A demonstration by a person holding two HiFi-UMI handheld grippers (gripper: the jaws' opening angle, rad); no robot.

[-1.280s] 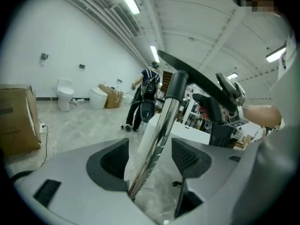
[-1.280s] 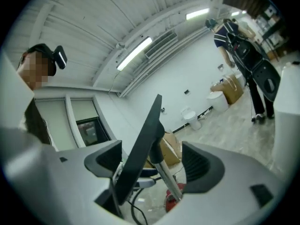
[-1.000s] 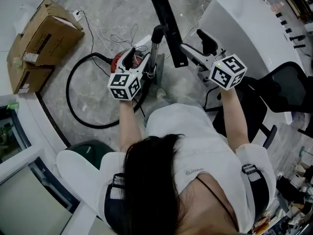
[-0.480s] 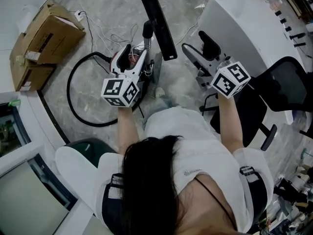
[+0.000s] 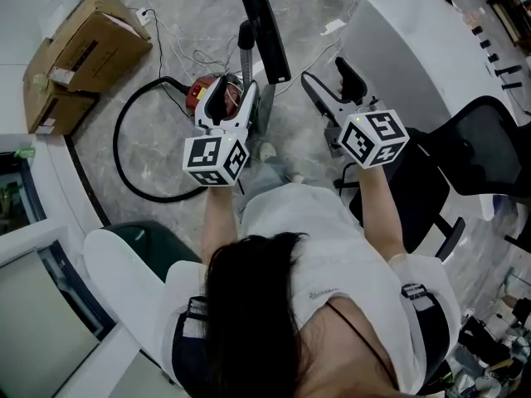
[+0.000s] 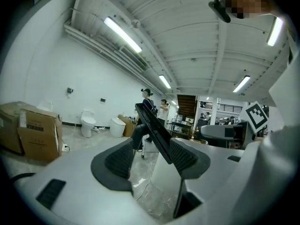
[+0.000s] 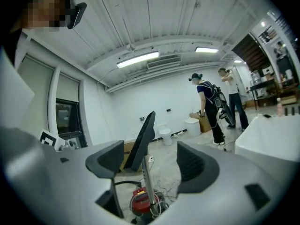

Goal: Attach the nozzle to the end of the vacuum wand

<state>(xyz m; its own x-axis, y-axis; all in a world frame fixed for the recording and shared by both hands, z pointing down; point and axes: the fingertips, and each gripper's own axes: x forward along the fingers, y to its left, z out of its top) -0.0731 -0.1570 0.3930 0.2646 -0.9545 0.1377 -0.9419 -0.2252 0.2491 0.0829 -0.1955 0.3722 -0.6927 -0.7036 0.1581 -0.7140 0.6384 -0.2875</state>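
Head view: the nozzle (image 5: pixel 264 27) sits at the top end of the upright wand (image 5: pixel 246 60), which rises by the red vacuum (image 5: pixel 199 92) on the floor; the left gripper (image 5: pixel 230 94) hangs just beside the wand, the right gripper (image 5: pixel 330 80) opposite, apart from it. Left gripper view: its jaws stand wide, having just been closing slightly; nothing is pinched, and the nozzle slants beyond them. Right gripper view: jaws spread, empty; nozzle, wand and vacuum show beyond the gap.

the long flat black nozzle (image 5: pixel 264 25) sits tilted on top of the upright silver vacuum wand (image 5: pixel 246 63).
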